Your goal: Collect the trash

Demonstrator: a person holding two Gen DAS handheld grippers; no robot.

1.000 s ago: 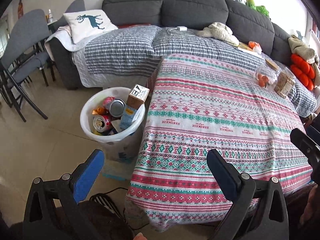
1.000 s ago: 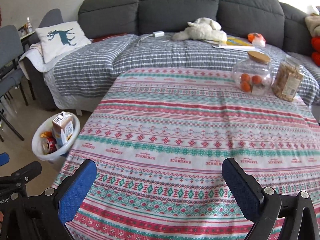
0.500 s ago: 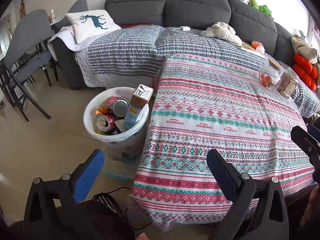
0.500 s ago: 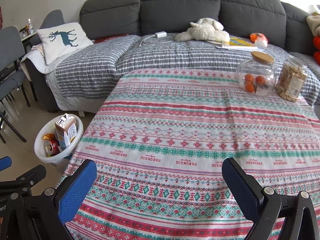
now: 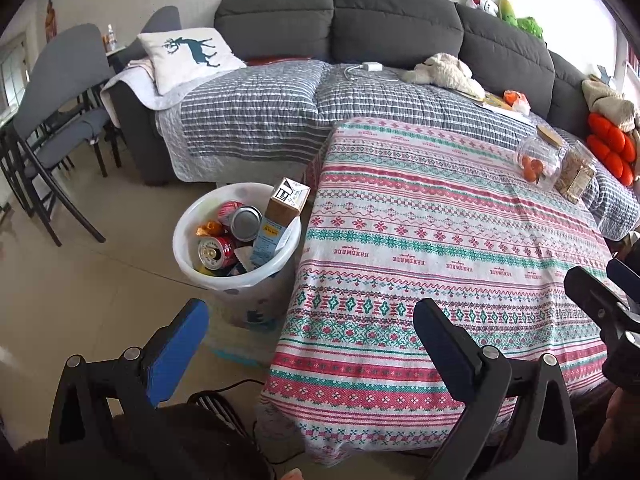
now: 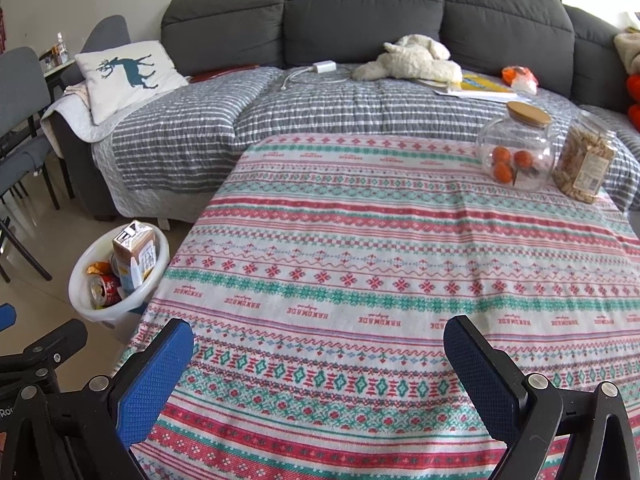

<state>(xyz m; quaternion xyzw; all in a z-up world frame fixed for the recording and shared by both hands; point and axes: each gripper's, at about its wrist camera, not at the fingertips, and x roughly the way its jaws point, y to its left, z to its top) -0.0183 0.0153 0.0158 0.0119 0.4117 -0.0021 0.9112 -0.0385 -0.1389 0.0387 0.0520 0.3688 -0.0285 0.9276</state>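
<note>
Between the left gripper (image 5: 310, 322)'s blue pads there's nothing at all, jaws spread wide apart, hanging over the near corner of the table (image 5: 440, 240) where the patterned cloth drops to the floor. Same deal with the right gripper (image 6: 318, 344): jaws wide apart, empty, sitting above the near edge of the cloth, and you can see part of it poking in at the right side of the left wrist view.

Moving outward, the cloth-covered tabletop is mostly bare fabric. At its far right corner stand a round glass jar (image 6: 516, 156) with a wooden lid and orange fruit inside, and touching or just beside it a clear snack container (image 6: 584, 168).

The white trash bin (image 5: 236, 276) sits on the floor right against the table's left side, close to the sofa's front edge. It's packed: a brown carton (image 5: 280, 216) stands on end, long axis tilted, top sticking up past the rim and leaning toward the table. A red can (image 5: 216, 252) lies on its side with its top facing the camera, a silver can end (image 5: 246, 223) just behind it, plus an orange wrapper (image 5: 208, 228).

Behind it all is the gray sofa (image 5: 396, 28) with a striped blanket (image 5: 256, 116), a deer pillow (image 5: 188, 56), a charger (image 5: 372, 67) and a plush toy (image 5: 444, 72). Gray chairs (image 5: 56, 112) stand off to the left.
</note>
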